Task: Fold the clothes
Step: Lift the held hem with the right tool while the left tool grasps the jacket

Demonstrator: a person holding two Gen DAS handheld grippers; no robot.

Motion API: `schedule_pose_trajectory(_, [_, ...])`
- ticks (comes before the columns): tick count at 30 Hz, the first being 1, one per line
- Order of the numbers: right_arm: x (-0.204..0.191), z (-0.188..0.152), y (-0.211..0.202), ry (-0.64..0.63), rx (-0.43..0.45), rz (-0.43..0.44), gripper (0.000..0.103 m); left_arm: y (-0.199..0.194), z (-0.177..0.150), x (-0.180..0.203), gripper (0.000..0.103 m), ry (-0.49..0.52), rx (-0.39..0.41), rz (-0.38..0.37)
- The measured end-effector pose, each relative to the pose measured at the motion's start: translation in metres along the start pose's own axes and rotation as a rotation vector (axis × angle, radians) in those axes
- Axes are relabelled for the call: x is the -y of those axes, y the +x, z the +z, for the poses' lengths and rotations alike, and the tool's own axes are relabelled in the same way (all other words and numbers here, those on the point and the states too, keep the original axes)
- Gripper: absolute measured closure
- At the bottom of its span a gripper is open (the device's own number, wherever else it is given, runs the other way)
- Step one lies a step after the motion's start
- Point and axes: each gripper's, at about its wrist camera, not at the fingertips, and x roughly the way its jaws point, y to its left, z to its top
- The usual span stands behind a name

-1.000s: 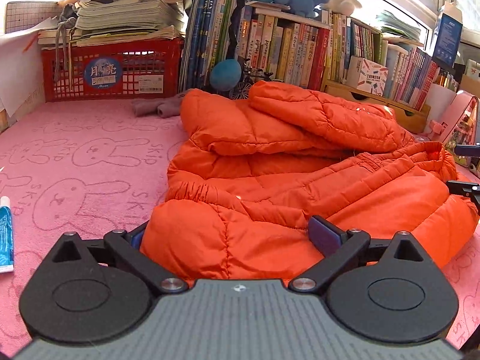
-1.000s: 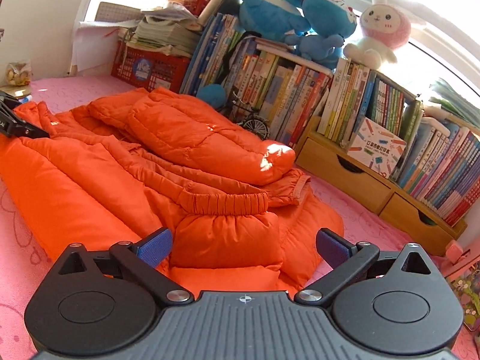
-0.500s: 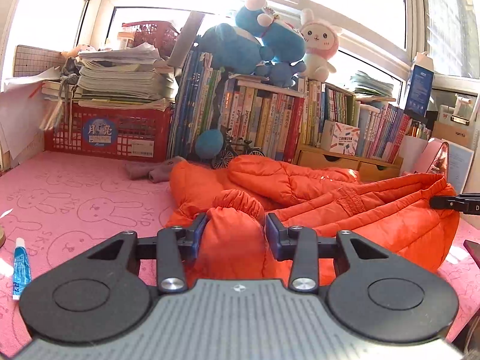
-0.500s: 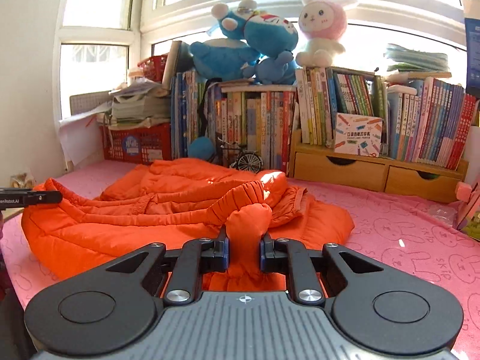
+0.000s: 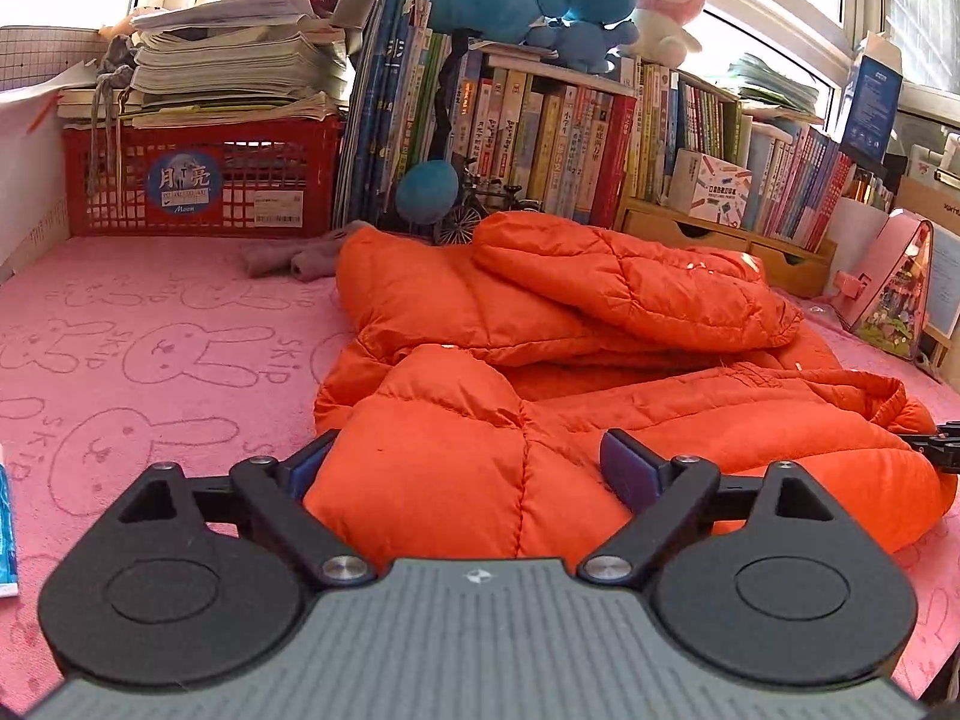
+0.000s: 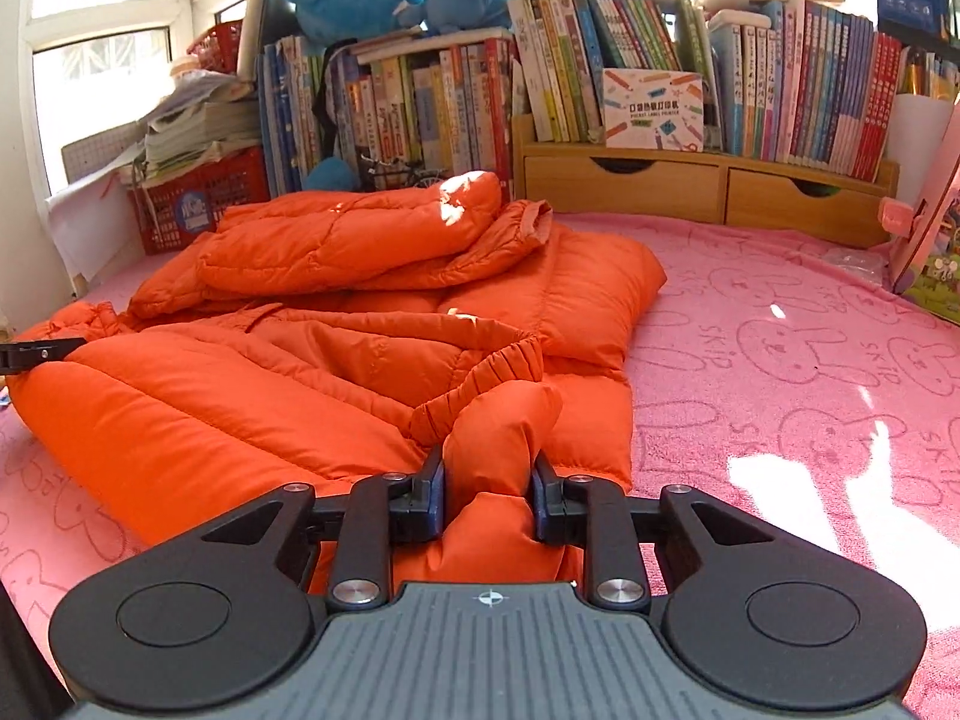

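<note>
We have the orange puffer jacket (image 5: 600,408) lying partly folded on the pink bunny mat (image 5: 150,360). Our left hand-held gripper (image 5: 468,468) is opening, released around a puffy edge; our right hand-held gripper (image 6: 489,495) is opening yet still pinches a fold. More folding remains.

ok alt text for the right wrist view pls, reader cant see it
The right tongs pinch a bunched fold of an orange puffer jacket, their jaws easing open. The jacket lies rumpled on a pink bunny-print blanket. Behind it are packed bookshelves, wooden drawers and a red crate.
</note>
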Motion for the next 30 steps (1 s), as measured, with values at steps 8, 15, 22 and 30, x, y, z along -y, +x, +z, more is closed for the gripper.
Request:
schedule_pose_trajectory(8, [0.039,0.009,-0.006,0.179,0.060,0.154,0.013,0.011,-0.013,0.014,0.045,0.053,-0.013,0.085])
schedule_pose_trajectory(15, [-0.006,0.002,-0.007,-0.024,0.063,0.110,0.074,-0.018,-0.017,0.046,0.083,0.147,0.085,0.147])
schedule_pose_trajectory(22, [-0.023,0.037,-0.071,-0.098,0.312,0.089,0.087,-0.063,0.034,0.052,0.085,0.161,0.334,0.110])
schedule_pose_trajectory(30, [-0.015,0.131,-0.023,-0.129,0.423,-0.061,0.086,0.025,0.131,0.024,0.082,0.147,0.354,0.151])
